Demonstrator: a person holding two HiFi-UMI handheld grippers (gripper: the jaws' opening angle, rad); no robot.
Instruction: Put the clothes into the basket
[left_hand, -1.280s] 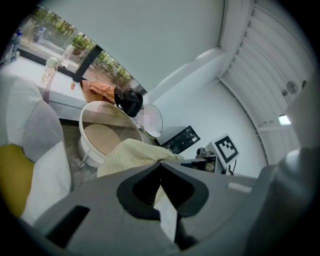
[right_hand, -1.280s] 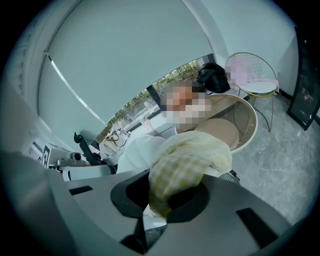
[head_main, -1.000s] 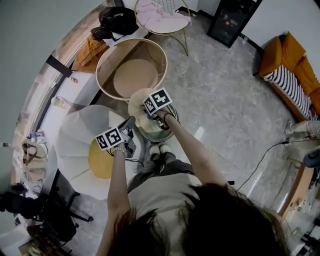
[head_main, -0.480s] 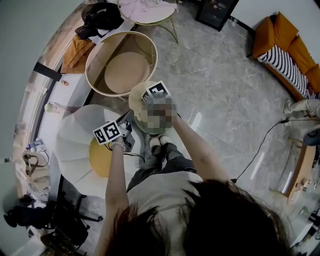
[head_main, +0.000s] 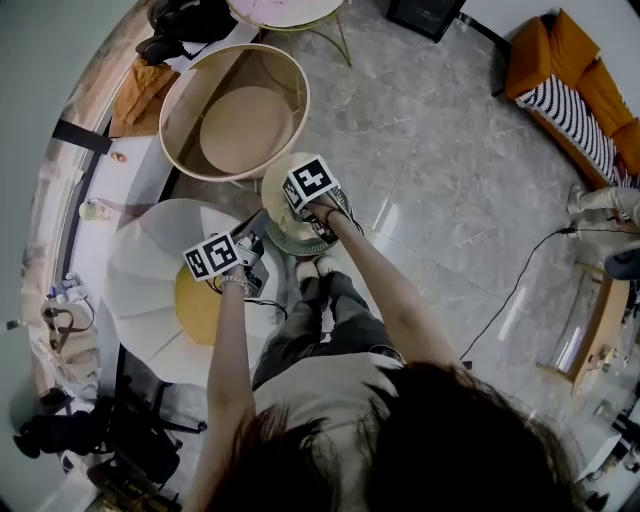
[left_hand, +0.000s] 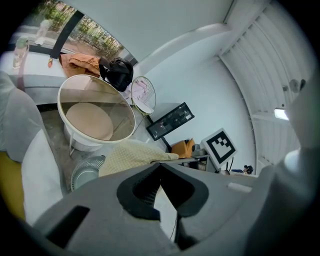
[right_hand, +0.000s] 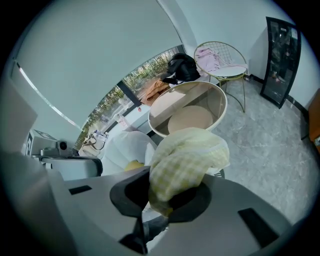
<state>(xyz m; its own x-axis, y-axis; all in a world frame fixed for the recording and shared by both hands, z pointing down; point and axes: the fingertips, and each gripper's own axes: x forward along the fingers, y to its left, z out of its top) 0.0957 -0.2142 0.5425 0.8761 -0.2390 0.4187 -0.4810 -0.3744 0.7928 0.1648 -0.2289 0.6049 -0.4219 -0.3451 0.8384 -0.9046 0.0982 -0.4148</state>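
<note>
A pale yellow checked cloth (head_main: 276, 190) (right_hand: 187, 160) (left_hand: 131, 156) hangs bunched from my right gripper (head_main: 300, 212) (right_hand: 170, 194), whose jaws are shut on it. It hangs just above a small grey wire basket (head_main: 300, 240) (left_hand: 85, 172) that stands on the floor by the person's feet. My left gripper (head_main: 255, 255) (left_hand: 160, 167) hovers to the left of the basket, next to the white chair; its jaws meet at the tips with nothing between them. The right gripper's marker cube (left_hand: 220, 145) shows in the left gripper view.
A round glass-topped table (head_main: 235, 110) stands just beyond the basket. A white chair with a yellow cushion (head_main: 150, 290) is at the left. Orange cloth (head_main: 140, 85) and a black bag (head_main: 185, 20) lie on the window ledge. An orange sofa (head_main: 560, 70) and a floor cable (head_main: 520, 290) are at the right.
The right gripper has sunk a little with the cloth over the basket. The left gripper has drifted slightly lower beside the chair. The head view has tipped further down.
</note>
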